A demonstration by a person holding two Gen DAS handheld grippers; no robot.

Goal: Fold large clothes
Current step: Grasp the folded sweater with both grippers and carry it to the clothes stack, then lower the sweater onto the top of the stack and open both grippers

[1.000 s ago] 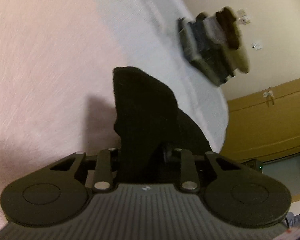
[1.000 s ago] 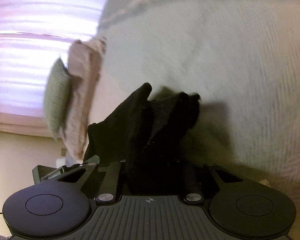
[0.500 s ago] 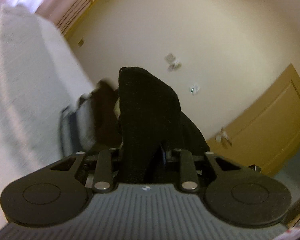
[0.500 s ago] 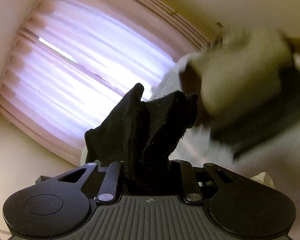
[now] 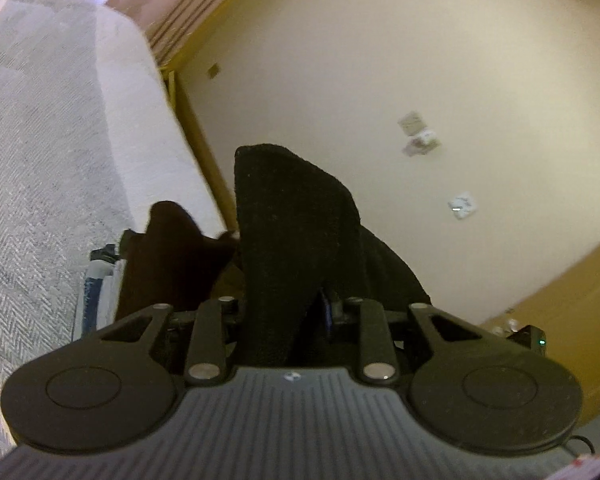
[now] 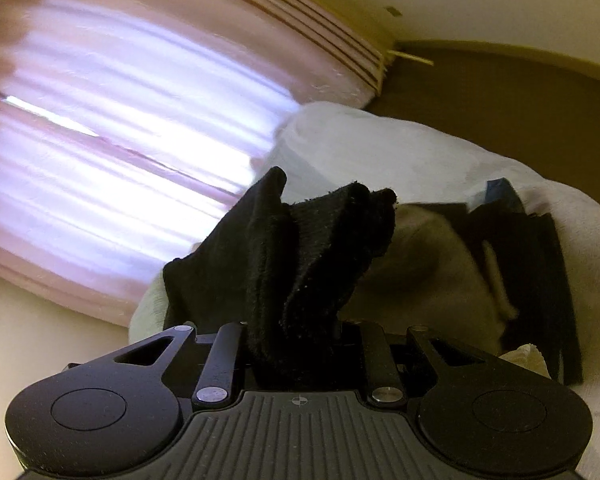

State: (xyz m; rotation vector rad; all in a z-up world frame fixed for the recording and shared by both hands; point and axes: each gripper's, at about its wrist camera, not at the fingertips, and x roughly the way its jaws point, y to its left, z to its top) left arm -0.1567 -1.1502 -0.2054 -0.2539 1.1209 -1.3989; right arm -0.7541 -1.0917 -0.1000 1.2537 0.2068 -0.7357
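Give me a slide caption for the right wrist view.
Right gripper clamps bunched black garment before a bright curtained window and stacked clothes.

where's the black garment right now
The black garment is bunched between the left gripper fingers, and another part sits in the right gripper, with the bed beyond.

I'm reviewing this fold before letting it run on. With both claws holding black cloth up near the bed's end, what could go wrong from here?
1. The left claw and right claw each pinch only a bunched bit of the black cloth; a tug could pull it free.
2. The folded stack lies close ahead; hanging cloth could topple it.
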